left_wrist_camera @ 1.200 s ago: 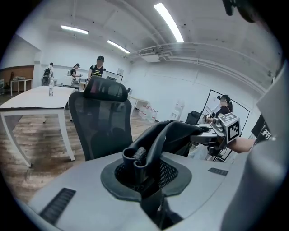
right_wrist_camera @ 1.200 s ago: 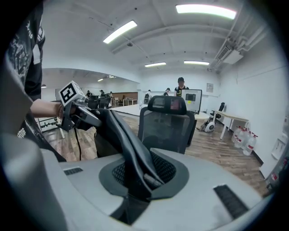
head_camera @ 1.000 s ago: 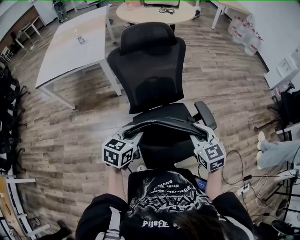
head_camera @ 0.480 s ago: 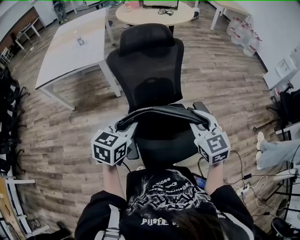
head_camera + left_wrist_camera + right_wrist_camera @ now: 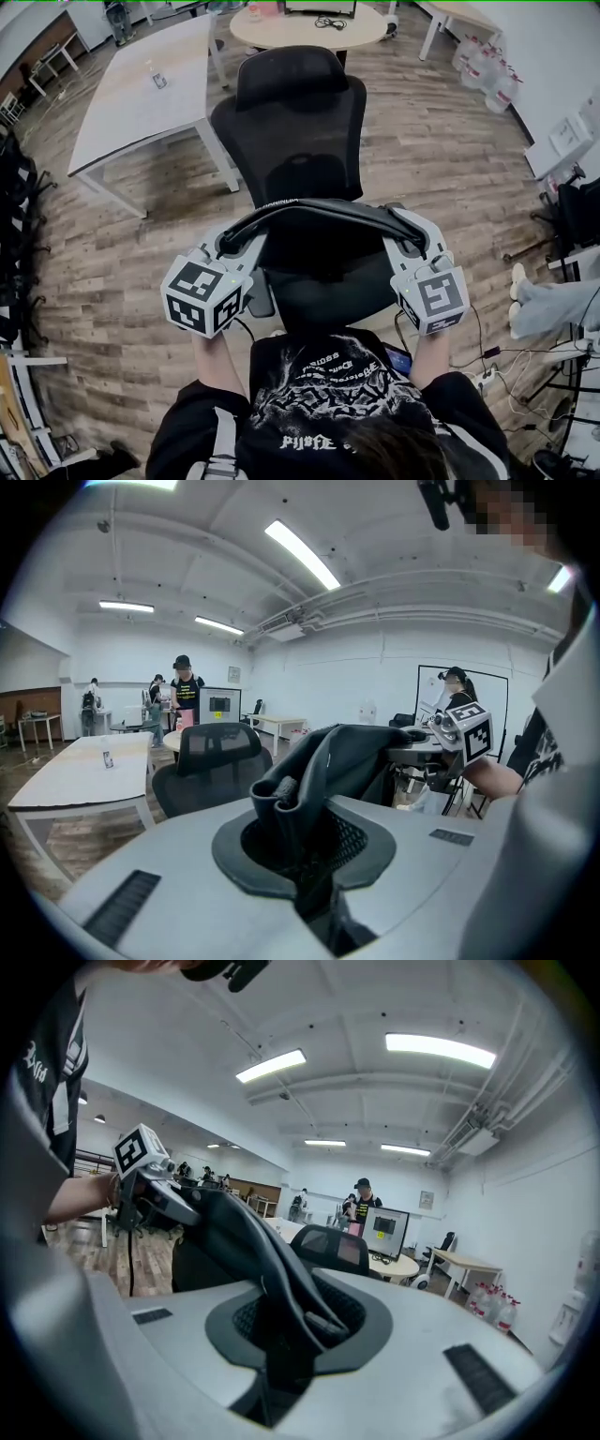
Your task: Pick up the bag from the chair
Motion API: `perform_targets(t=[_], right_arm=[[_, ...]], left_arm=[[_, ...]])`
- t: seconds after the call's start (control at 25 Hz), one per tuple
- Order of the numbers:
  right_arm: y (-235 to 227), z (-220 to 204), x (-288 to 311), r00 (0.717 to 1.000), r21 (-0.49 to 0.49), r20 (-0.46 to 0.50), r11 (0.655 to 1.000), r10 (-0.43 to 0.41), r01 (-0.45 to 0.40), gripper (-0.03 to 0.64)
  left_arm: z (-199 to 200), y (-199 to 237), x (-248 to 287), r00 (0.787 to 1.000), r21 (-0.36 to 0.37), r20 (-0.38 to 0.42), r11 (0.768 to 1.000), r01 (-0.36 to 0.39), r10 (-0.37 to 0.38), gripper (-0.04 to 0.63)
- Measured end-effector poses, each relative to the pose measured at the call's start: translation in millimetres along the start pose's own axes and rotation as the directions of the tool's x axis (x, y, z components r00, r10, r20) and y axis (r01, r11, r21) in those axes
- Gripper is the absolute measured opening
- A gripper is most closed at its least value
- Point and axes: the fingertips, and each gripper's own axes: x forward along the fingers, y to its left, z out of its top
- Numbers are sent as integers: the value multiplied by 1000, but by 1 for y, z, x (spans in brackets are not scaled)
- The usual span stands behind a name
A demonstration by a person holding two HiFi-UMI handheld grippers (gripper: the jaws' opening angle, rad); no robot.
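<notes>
A black bag (image 5: 309,212) hangs stretched between my two grippers, above the seat of a black mesh office chair (image 5: 292,122). My left gripper (image 5: 228,249) is shut on the bag's left end. My right gripper (image 5: 409,236) is shut on its right end. In the left gripper view, folded black fabric of the bag (image 5: 352,750) is pinched in the left gripper (image 5: 300,829), with the right gripper (image 5: 466,731) beyond. The right gripper view has the bag (image 5: 246,1227) clamped in the right gripper (image 5: 292,1324), and the left gripper (image 5: 142,1164) at the far end.
A white rectangular table (image 5: 141,94) stands at the back left and a round table (image 5: 309,24) behind the chair. Water bottles (image 5: 487,66) stand at the back right. Cables and a power strip (image 5: 487,375) lie on the wood floor at right, near a seated person's legs (image 5: 553,302).
Both grippers have risen with the bag, lifting it off the chair seat. The left gripper has also drifted left and toward me.
</notes>
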Motion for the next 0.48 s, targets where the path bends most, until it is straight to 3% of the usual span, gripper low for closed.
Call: perform_targets(t=[0.48], right_arm=[[-5, 13, 0, 999, -8, 23, 999, -31, 32, 71]], left_arm=[[13, -2, -5, 997, 24, 59, 999, 41, -42, 35]])
